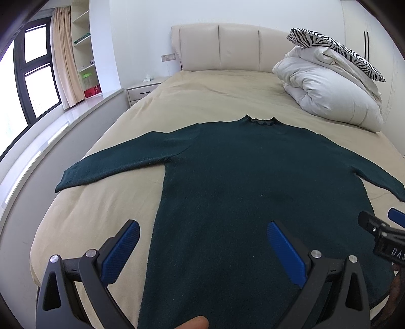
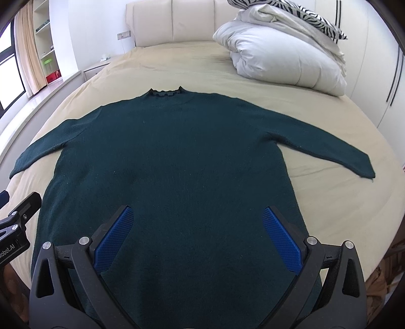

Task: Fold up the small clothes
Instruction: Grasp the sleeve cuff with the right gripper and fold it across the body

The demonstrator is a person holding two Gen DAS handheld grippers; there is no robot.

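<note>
A dark green sweater [image 2: 172, 157] lies flat and face-up on the beige bed [image 2: 316, 207], spread out with nothing folded. Its long axis runs from the hem, nearest the cameras, up to the scalloped collar [image 2: 165, 93], which points toward the padded headboard [image 2: 174, 20]. The two sleeves stretch out sideways and slightly downward: the left sleeve [image 1: 119, 162] reaches toward the window side of the bed, the right sleeve [image 2: 329, 144] toward the wardrobe side, its cuff ending short of the bed's edge.

The left tongs [image 1: 202, 253] stand wide apart above the lower left part of the sweater, one blue pad over bare sheet and the other over the knit. The right tongs [image 2: 197, 238] are equally spread, both pads over the lower body of the sweater. Neither grips anything.

The hem itself is hidden beneath the tong frames in both views (so its exact edge cannot be made out). In the left wrist view the right cuff is cut off at the frame's edge. A white folded duvet [image 2: 283, 55] with a zebra-print pillow [image 1: 339, 53] on top sits near the headboard, well apart from the sweater.
</note>
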